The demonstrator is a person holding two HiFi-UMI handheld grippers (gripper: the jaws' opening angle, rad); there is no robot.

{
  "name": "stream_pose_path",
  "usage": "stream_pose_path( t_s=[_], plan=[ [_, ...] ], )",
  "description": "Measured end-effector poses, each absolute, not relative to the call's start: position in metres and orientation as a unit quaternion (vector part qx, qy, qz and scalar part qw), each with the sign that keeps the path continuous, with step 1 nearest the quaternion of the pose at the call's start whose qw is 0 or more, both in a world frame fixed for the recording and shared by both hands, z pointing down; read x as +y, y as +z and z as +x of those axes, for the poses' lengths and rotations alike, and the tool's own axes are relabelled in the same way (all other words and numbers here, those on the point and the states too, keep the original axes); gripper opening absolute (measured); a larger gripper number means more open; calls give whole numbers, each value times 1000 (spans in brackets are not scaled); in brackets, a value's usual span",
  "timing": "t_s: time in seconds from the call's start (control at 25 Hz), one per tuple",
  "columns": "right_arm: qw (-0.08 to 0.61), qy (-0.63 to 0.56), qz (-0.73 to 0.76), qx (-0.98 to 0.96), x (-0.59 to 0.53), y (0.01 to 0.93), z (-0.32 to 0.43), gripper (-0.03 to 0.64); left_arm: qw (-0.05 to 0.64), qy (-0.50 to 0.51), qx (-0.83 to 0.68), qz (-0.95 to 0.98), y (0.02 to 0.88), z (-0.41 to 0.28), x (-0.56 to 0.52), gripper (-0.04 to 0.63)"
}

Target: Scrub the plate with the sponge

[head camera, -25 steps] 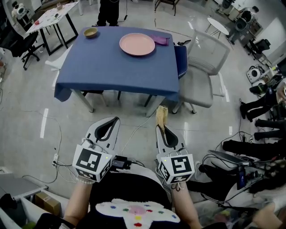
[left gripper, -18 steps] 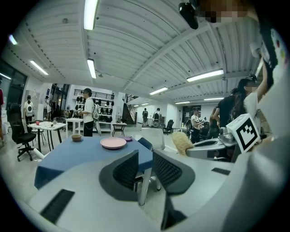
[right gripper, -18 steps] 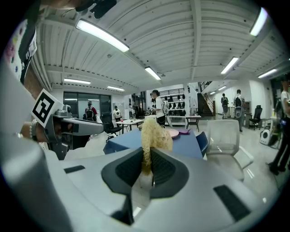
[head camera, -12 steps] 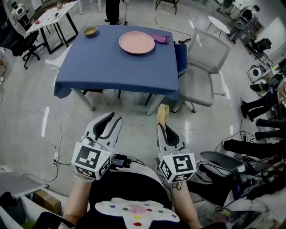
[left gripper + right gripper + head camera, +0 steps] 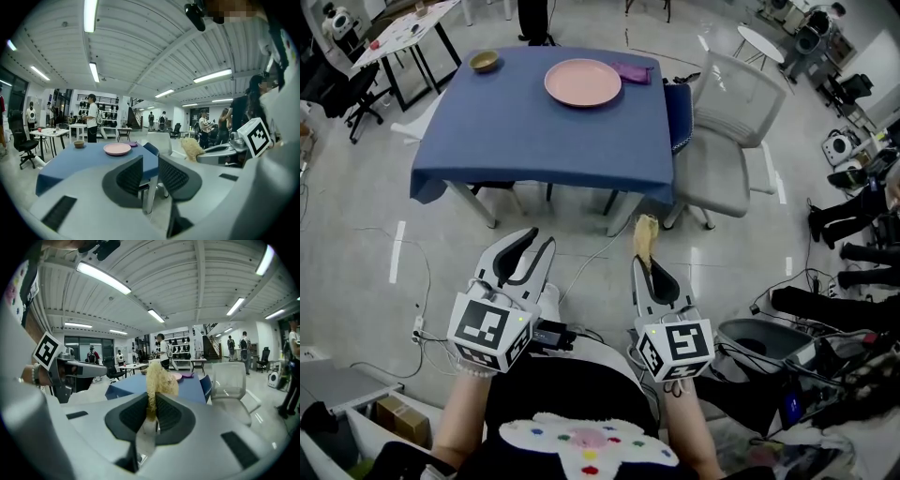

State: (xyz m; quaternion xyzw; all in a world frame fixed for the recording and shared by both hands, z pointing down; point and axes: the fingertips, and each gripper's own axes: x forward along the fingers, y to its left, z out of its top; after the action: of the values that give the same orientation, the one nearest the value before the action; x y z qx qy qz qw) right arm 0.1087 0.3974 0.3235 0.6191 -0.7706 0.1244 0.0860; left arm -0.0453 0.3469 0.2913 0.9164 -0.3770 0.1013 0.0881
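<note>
Sponge (image 5: pixel 160 373) pinched between right gripper (image 5: pixel 152 401) jaws, plate (image 5: pixel 582 82) well ahead

Left tool (image 5: pixel 537 241), jaws just opened and empty, points forward beside the right tool (image 5: pixel 644 265) pinching the sponge (image 5: pixel 645 232).

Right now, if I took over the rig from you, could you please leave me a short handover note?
Left gripper: open and empty; its jaws have just been opening.
Right gripper: shut on the sponge.
Plate: on the table, across the floor ahead.
Done: sponge is in grip.
Left: step up to the table and scrub the plate; no scrubbing yet.
</note>
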Motion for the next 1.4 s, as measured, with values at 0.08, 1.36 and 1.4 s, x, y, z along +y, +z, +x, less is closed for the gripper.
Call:
stream_pose_path(
  t_s=[0.08, 1.36, 1.4],
  plan=[
    [87, 126, 622, -768, 394, 325, 114, 40, 88, 100, -373, 918, 291, -40, 342, 100],
    [107, 146, 661, -728, 124, 335, 144, 40, 118, 121, -331, 928, 325, -6, 45, 100],
    [109, 145, 661, -728, 117, 335, 143, 40, 118, 122, -331, 928, 326, -7, 38, 100]
  ],
)
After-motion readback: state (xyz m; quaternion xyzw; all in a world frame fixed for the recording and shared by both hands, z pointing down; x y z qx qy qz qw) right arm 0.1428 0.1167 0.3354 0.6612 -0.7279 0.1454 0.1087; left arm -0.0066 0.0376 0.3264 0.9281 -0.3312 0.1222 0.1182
